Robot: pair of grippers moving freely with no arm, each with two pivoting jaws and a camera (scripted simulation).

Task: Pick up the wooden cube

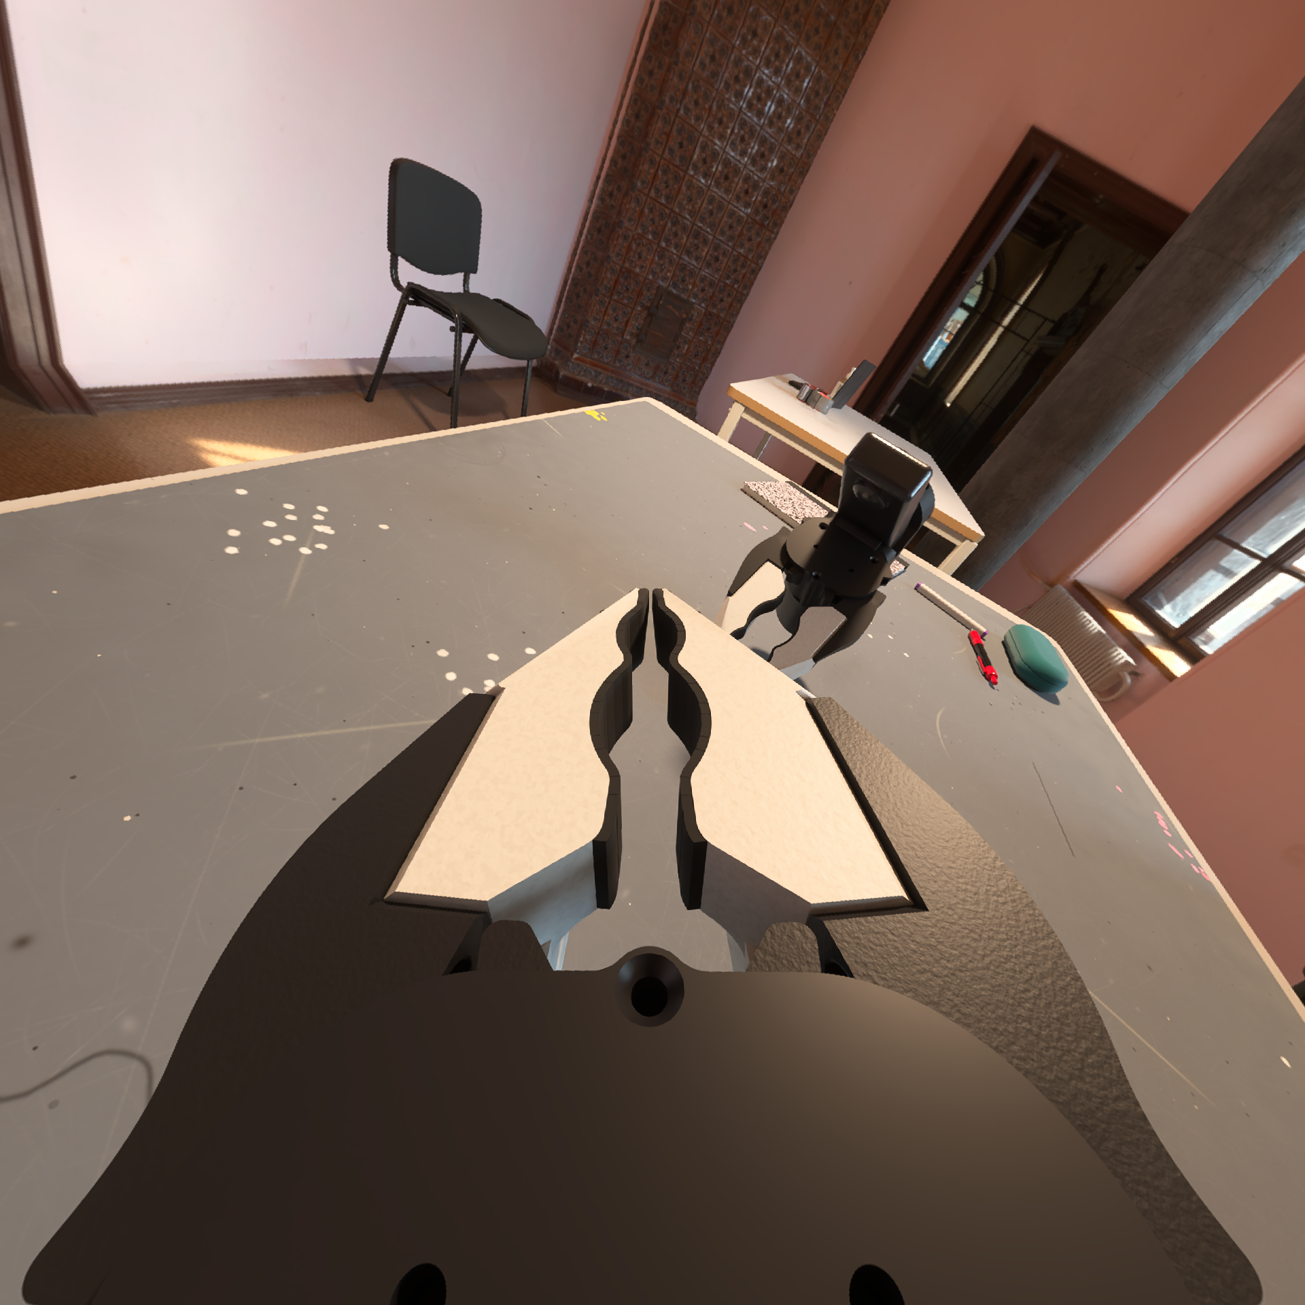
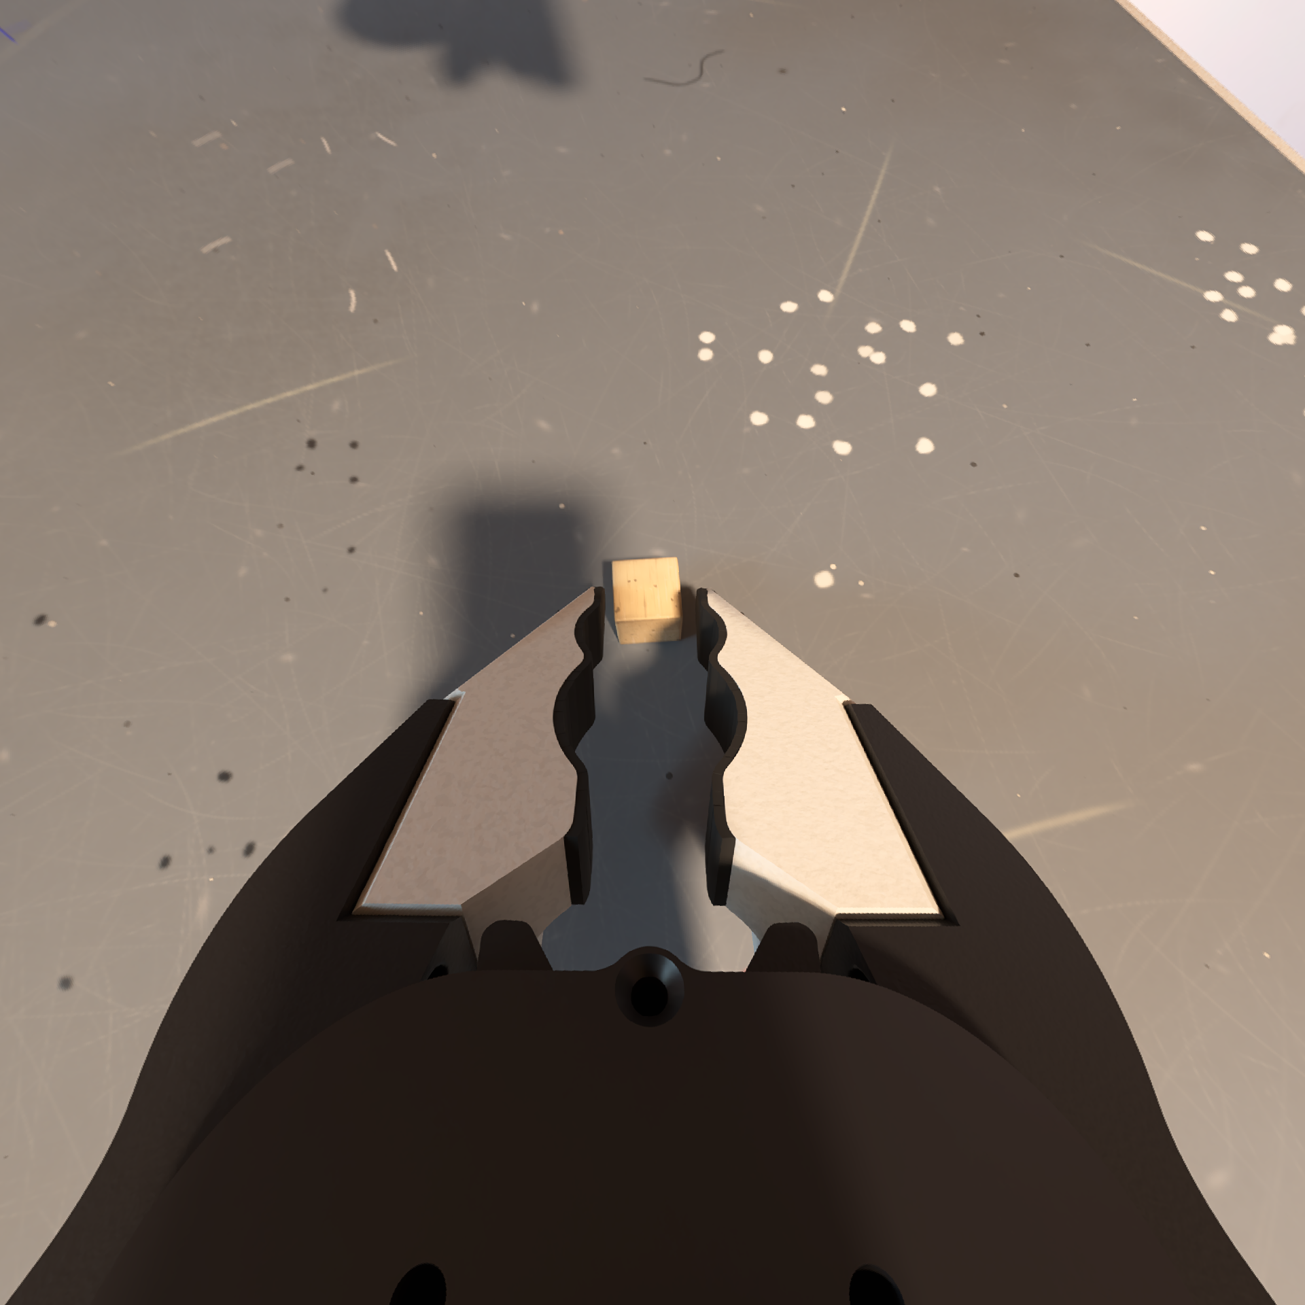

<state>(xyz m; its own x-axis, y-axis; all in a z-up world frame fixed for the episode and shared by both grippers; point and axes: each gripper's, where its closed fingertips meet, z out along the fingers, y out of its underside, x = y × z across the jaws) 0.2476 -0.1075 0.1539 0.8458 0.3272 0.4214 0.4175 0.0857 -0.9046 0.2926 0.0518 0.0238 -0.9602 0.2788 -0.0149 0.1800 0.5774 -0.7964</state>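
Observation:
The wooden cube (image 2: 646, 600), small and pale, sits on the grey scratched table (image 2: 353, 353) in the right wrist view. My right gripper (image 2: 650, 597) is open, its fingertips on either side of the cube with a narrow gap on each side. My left gripper (image 1: 650, 594) is shut and empty, hovering over the table (image 1: 282, 671). The right gripper also shows in the left wrist view (image 1: 766, 646), pointing down at the table just beyond my left fingertips. The cube is hidden in that view.
Near the table's right edge lie a red pen (image 1: 983, 653), a teal case (image 1: 1034, 657), a white marker (image 1: 943, 604) and a speckled grey pad (image 1: 784, 498). A black chair (image 1: 452, 282) and a small side table (image 1: 777, 402) stand beyond.

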